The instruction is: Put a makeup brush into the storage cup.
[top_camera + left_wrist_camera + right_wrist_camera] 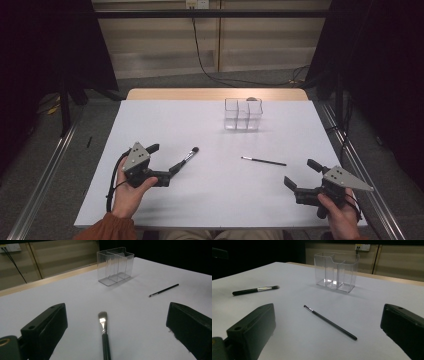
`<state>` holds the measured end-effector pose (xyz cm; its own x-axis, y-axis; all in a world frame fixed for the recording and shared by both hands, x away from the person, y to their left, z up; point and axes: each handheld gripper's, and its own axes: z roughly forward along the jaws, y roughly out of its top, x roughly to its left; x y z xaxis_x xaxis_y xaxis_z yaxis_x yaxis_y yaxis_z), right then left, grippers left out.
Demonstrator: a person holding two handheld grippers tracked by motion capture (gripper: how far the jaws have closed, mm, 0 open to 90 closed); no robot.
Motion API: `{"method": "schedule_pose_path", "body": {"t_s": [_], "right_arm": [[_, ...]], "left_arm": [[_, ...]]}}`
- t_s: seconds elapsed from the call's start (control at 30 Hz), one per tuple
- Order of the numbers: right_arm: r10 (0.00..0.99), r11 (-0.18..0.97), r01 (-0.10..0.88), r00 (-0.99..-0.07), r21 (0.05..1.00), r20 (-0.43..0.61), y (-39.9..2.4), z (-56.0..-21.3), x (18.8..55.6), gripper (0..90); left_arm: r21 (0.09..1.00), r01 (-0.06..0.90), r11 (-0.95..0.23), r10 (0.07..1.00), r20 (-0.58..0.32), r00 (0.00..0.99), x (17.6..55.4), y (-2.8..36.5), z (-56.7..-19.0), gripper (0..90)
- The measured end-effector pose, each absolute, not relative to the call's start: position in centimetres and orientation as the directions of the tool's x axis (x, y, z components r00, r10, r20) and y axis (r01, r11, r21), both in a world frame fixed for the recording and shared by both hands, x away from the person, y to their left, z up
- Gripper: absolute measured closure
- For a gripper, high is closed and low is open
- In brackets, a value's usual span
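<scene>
While the white table (pixel 165 120) carries everything, a clear three-compartment organizer (pixel 243 114) stands upright at its twelve o'clock. Both grippers, left gripper (pixel 166 160) and right gripper (pixel 300 173), have jaws spread wide, holding nothing. Between the left jaws lies a thick makeup brush (pixel 104 335); a thin liner brush (pixel 263 161) lies at ten o'clock from the right gripper.

The high view looked forward and down over the white-covered table (pixel 210 190). Each gripper view sat low and close above the tabletop. Both shared the clear plastic three-compartment organizer (pixel 115 265) and thin black brush (pixel 329 322).
</scene>
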<state>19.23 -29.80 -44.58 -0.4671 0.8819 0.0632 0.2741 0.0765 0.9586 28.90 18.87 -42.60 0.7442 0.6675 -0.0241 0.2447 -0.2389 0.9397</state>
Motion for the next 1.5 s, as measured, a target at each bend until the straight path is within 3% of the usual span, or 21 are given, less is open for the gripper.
{"method": "schedule_pose_path", "body": {"t_s": [0.73, 1.17, 1.5], "right_arm": [[0.880, 0.074, 0.275, -0.471, 0.959, 0.067, -29.8, -44.6, 19.3, 0.0], [0.877, 0.077, 0.273, -0.476, 0.959, 0.065, -29.8, -44.6, 19.3, 0.0], [0.876, 0.078, 0.274, -0.478, 0.959, 0.065, -29.8, -44.6, 19.3, 0.0]], "left_arm": [[0.943, 0.207, -0.259, 0.675, 0.024, 0.737, 32.6, 16.6, -41.8, 3.8], [0.924, 0.243, -0.295, 0.667, 0.017, 0.745, 34.4, 15.6, -41.7, 3.8], [0.848, 0.324, -0.419, 0.640, 0.024, 0.768, 35.1, 15.1, -41.5, 5.3]]}}
